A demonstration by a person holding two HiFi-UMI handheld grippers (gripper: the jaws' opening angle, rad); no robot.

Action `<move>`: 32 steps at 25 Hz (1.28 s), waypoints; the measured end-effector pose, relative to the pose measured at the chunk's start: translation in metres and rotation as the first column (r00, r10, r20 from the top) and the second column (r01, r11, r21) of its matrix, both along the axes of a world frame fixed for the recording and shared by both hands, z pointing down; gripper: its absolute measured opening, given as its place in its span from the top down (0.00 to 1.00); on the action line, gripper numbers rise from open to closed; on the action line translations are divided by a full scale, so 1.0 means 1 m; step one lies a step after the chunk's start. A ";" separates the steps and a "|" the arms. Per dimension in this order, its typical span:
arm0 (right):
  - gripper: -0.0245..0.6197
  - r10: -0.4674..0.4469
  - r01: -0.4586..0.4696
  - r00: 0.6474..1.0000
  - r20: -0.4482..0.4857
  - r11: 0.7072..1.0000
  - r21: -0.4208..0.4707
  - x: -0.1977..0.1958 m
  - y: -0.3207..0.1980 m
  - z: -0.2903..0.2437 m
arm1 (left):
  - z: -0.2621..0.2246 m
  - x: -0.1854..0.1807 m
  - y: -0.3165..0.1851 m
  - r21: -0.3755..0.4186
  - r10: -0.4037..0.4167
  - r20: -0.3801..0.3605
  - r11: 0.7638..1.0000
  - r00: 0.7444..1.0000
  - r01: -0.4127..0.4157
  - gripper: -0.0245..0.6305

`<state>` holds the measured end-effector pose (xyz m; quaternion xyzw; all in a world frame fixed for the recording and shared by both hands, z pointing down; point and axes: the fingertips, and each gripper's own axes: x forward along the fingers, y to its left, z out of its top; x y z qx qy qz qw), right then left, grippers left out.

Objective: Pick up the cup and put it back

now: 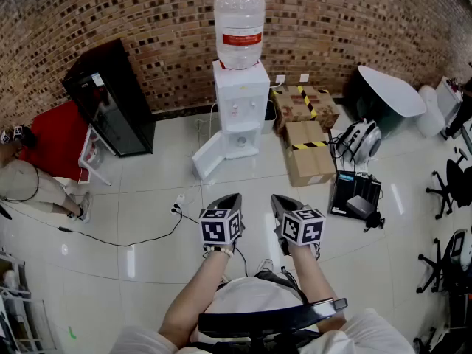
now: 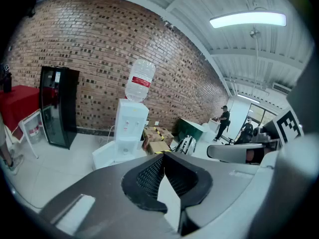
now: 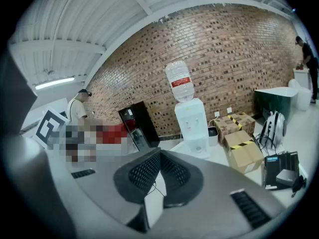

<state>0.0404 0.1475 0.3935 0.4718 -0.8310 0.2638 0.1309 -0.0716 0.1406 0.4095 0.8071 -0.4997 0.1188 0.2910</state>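
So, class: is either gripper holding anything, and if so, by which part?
Nothing is held: the left gripper and the right gripper are both shut, with nothing between their jaws.

A white water dispenser (image 1: 241,113) with a clear bottle (image 1: 239,19) on top stands at 12 o'clock against the brick wall (image 1: 147,13). A black cabinet (image 1: 110,98) is at 10 o'clock, cardboard boxes (image 1: 308,157) at 1 o'clock and office chairs (image 1: 451,183) at 3 o'clock. A black cable (image 1: 103,243) trails over the white floor (image 1: 147,198) at 8 o'clock.
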 end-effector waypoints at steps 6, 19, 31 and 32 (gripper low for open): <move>0.95 -0.003 0.003 1.000 0.007 1.000 0.003 -0.005 -0.001 -0.001 | 0.001 -0.003 -0.002 0.001 0.007 0.006 1.000 1.000 -0.007 0.96; 0.95 0.025 -0.024 0.999 0.039 0.999 -0.023 0.049 -0.017 0.016 | 0.021 0.036 -0.024 -0.030 -0.002 0.038 1.000 0.999 0.003 0.96; 0.95 -0.052 0.057 0.993 0.106 0.998 -0.041 0.074 -0.061 0.037 | 0.049 0.071 -0.059 -0.067 -0.059 0.084 0.996 0.995 0.065 0.87; 0.95 -0.059 0.064 0.993 0.105 0.997 -0.045 0.070 -0.067 0.039 | 0.051 0.068 -0.065 -0.071 -0.065 0.082 0.995 0.995 0.071 0.87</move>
